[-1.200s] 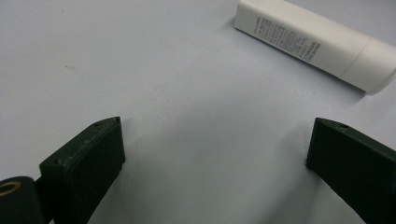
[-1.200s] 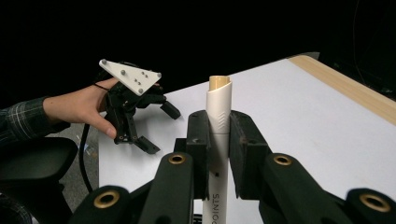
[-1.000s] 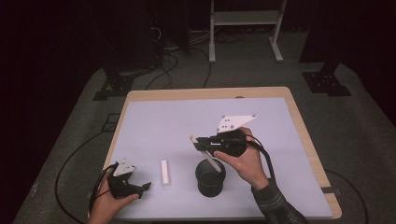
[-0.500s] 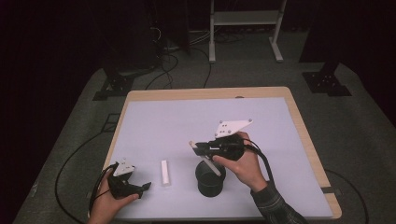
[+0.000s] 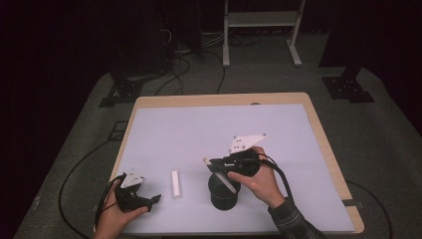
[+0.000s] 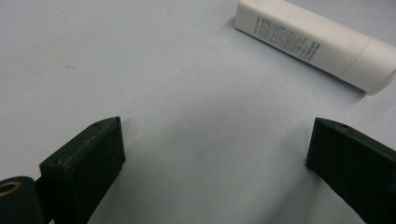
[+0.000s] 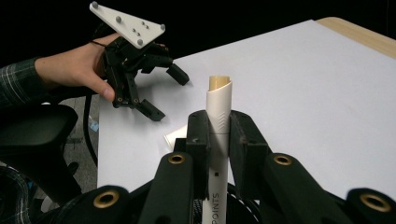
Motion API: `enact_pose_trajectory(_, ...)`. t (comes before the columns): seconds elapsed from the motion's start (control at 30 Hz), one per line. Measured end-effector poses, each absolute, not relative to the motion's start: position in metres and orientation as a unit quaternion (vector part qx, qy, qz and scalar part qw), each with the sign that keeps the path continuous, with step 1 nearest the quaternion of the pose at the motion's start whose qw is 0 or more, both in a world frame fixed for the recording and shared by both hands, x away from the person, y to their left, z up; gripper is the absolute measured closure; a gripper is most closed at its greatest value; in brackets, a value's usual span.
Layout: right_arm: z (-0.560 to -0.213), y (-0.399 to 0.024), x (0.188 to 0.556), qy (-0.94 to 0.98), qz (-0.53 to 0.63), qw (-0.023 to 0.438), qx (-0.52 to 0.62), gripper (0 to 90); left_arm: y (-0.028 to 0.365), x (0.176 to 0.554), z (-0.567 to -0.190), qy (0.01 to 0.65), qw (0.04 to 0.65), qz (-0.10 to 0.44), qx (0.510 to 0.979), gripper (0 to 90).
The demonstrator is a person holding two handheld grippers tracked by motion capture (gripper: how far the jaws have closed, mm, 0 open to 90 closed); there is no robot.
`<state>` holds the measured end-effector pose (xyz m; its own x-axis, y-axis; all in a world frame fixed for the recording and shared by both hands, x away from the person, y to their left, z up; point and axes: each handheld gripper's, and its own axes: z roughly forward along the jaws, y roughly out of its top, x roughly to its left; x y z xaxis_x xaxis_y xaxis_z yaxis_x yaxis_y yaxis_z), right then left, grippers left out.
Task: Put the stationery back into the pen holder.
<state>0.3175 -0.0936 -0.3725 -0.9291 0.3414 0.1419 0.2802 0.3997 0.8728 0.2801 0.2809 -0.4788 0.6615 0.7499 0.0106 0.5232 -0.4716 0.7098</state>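
Plainly, the work in hand looks like putting white tubes into a black cup, one at a time.

Right fingers [image 7: 218, 135]: closed tight on a white tube [image 7: 219, 121], pads on either side of its middle, so it cannot slip while it is aimed.

Held tube: runs lengthwise between those fingers, its open, slant-cut tip poking out beyond them. Seen from above, its other end slants down toward the black cup [image 5: 224, 191], which sits directly under the right gripper [image 5: 219, 162]. I judge the tilt is there to feed the low end over the rim.

Black cup: upright on the counter [image 5: 199, 129], mouth up, just below the right fingers, so a release should drop the tube inside. Whether the low end is past the rim already, I cannot tell.

Left fingers [image 6: 215, 154]: spread wide, nothing between them, only bare counter.

Second tube [image 6: 313, 42]: lies flat on the counter, cap end rounded, a little beyond the left fingers and apart from them; from above it lies between the left gripper [image 5: 144, 199] and the cup. It seems to be waiting its turn.

Risk: a tube let go too steeply could tip the cup.
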Motion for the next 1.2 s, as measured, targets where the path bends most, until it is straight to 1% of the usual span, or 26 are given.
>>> enact_pose_trajectory(1.2, -0.391, -0.099, 0.311, 0.854, 0.487, 0.015, 0.183, 77.9, 0.281, 0.280, -0.479, 0.376, 0.349, 0.164, 0.843, 3.2)
